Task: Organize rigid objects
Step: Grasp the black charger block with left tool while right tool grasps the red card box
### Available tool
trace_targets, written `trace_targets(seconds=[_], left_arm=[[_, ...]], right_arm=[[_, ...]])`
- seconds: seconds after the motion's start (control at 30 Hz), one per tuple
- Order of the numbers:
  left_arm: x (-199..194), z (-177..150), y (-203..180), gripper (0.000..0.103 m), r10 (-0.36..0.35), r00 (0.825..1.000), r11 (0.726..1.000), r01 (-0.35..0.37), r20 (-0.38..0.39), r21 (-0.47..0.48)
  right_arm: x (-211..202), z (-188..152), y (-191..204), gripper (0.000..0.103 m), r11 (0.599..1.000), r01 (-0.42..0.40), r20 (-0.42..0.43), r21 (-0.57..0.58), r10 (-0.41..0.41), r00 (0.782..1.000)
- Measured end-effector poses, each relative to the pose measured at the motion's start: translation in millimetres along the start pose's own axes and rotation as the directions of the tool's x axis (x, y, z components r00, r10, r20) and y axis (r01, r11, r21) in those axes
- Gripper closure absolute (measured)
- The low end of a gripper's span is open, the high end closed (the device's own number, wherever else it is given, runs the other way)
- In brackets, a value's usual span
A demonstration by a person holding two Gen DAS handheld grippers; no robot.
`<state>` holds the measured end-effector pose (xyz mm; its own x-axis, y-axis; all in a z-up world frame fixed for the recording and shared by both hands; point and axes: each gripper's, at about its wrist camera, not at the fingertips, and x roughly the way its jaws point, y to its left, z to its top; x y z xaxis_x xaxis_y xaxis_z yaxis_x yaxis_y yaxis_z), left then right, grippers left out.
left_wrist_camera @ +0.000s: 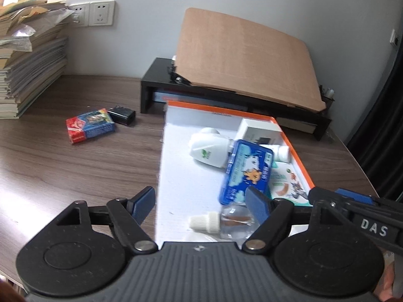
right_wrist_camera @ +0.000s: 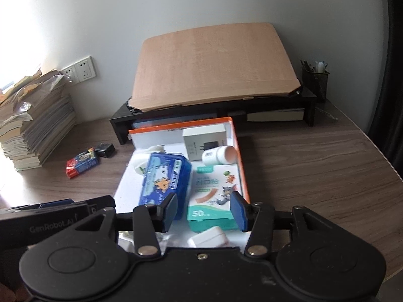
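Tools left (left_wrist_camera: 200, 202) and right (right_wrist_camera: 203, 210) both stand half open and grip nothing, poised over the near end of the orange-rimmed tray (right_wrist_camera: 240, 148), where the blue tin (right_wrist_camera: 165, 176) lies just ahead, evidently set down for sorting.

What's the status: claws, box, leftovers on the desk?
Both claws, left and right, open, empty. Blue tin inside orange-rimmed box. Card pack and black adapter outside.
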<state>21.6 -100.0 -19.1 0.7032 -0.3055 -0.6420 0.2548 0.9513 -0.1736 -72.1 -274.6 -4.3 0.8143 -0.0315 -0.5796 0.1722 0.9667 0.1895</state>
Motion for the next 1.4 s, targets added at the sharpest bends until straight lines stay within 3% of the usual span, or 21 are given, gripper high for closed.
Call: trace_targets(seconds=[0.1, 0.23, 0.47, 0.7, 0.97, 1.1, 1.23, 1.4], left_arm=[[1, 6, 21, 0.022, 0.026, 1.0, 0.999, -0.026, 0.001, -0.022], [-1, 18, 57, 0.019, 0.074, 0.997, 0.995, -0.073, 0.014, -0.062], [-3, 45, 136, 0.016, 0.156, 0.987, 0.98, -0.152, 0.026, -0.132], [0, 57, 217, 0.014, 0.208, 0.978, 0.956, -0.202, 0.004, -0.215], [6, 62, 284, 0.014, 0.215, 0.975, 0.946, -0.222, -0.052, -0.238], [12, 68, 304, 0.014, 0.209, 0.976, 0.948, -0.218, -0.061, -0.232], [22, 78, 315, 0.014, 0.189, 0.98, 0.959, -0.197, -0.056, -0.203], [51, 97, 308, 0.013, 0.108, 0.993, 0.982, -0.115, -0.056, -0.151]], right_arm=[[4, 1, 15, 0.044, 1.0, -0.019, -0.011, -0.009, 0.019, 1.0], [19, 6, 44, 0.034, 0.997, -0.074, -0.037, -0.023, 0.073, 0.997], [75, 24, 126, 0.022, 0.979, -0.183, -0.093, -0.093, 0.175, 0.98], [151, 51, 212, 0.022, 0.984, -0.17, -0.158, -0.06, 0.159, 0.975], [238, 72, 307, 0.022, 0.998, 0.008, -0.146, -0.066, -0.017, 0.989], [276, 68, 341, 0.022, 0.975, 0.165, -0.15, -0.152, -0.187, 0.971], [276, 49, 342, 0.022, 0.952, 0.23, -0.142, -0.201, -0.26, 0.955], [240, 22, 294, 0.015, 0.953, 0.283, -0.167, -0.103, -0.297, 0.94]])
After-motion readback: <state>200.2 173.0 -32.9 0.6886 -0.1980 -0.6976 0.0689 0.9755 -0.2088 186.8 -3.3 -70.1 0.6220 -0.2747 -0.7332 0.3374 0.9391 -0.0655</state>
